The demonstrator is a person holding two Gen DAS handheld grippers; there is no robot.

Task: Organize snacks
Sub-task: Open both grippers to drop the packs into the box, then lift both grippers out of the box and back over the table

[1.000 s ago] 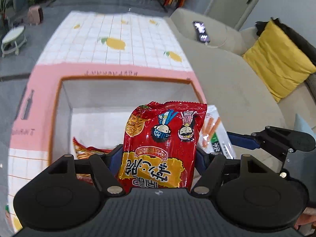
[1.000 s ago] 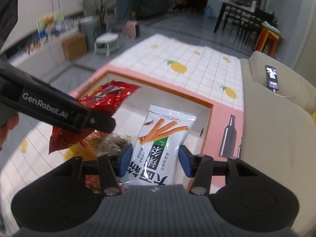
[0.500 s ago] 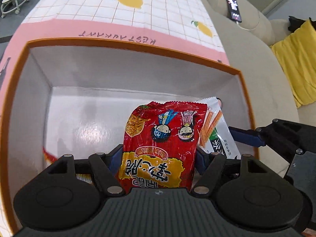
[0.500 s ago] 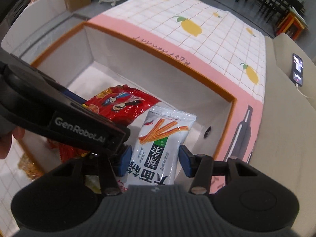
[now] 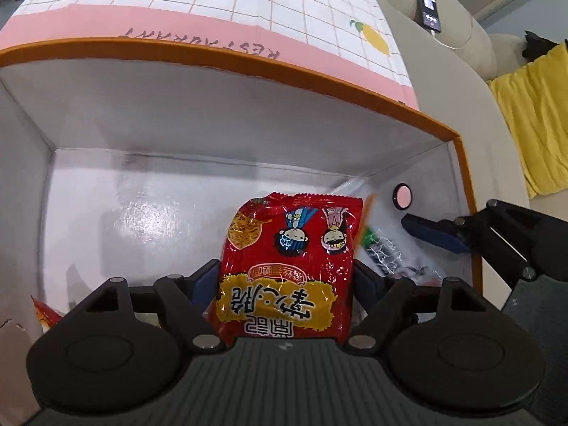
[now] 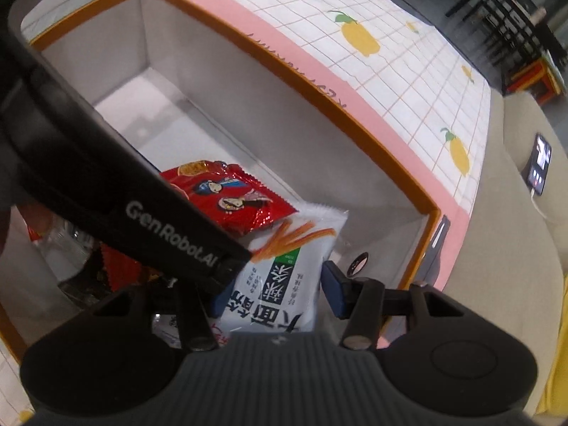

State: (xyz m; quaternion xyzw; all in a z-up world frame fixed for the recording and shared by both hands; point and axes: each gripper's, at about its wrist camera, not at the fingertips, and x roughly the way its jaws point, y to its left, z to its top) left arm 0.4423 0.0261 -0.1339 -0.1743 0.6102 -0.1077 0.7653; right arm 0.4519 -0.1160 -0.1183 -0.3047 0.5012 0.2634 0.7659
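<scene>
**Two packets down inside the box**

Your two grippers each have one packet between the fingers, both lowered into the single white box (image 5: 220,131) with the orange rim. Scraps of other wrappers show low at the box's left side; you cannot count them.

Your left gripper (image 5: 285,285) has the red noodle packet (image 5: 291,262) between its blue pads. The jaws are spreading apart; a narrow gap shows at each side of the packet, so the pads no longer press it. The packet's long axis runs away from you along the fingers, its crimped top edge pointing at the far wall and its print upside down to you.

Your right gripper (image 6: 271,293) has the white stick-snack packet (image 6: 284,266) between its fingers. These jaws are also easing open, and a sliver of space shows beside the right pad. Its long axis likewise runs along the fingers, tilted slightly right, top edge toward the box's far right corner, partly overlapping the red packet.
</scene>
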